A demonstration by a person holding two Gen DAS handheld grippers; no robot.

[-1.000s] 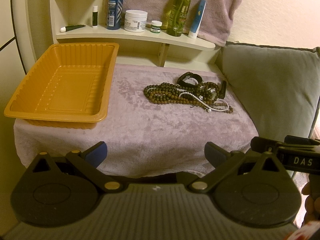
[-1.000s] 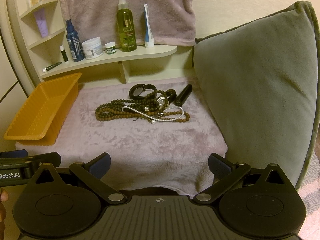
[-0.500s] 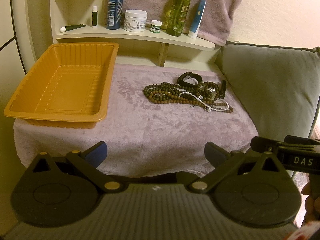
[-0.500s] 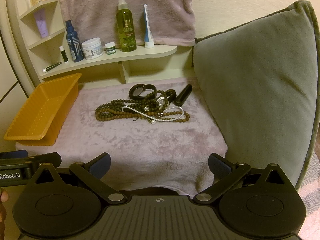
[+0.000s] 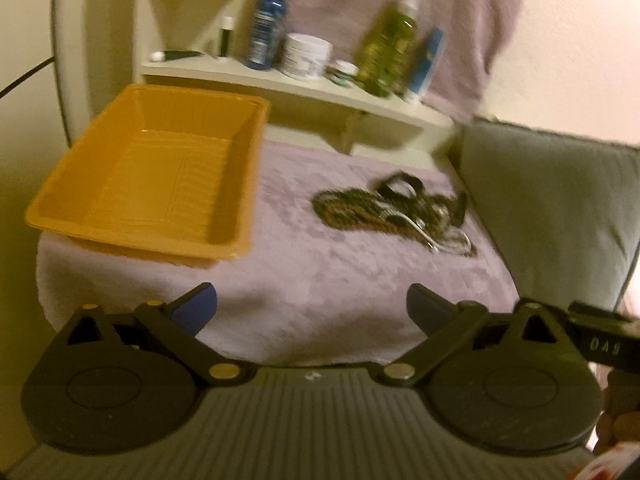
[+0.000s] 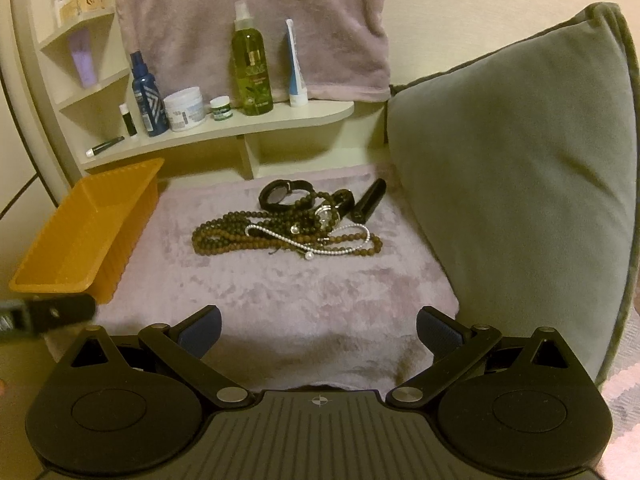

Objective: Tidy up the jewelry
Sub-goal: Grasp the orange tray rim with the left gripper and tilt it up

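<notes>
While both grippers, L (image 5: 312,306) & R (image 6: 319,326), are hanging released, tangled bead strands (image 6: 280,236) are lying limp, light, slippery; pinch one loop's edge.

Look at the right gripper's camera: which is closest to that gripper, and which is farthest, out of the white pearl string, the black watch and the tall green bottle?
From the right gripper:
1. White pearl string, at the pile's near edge on the pink cloth.
2. Black watch, at the pile's back, slightly left.
3. Tall green bottle, up on the shelf behind.
</notes>
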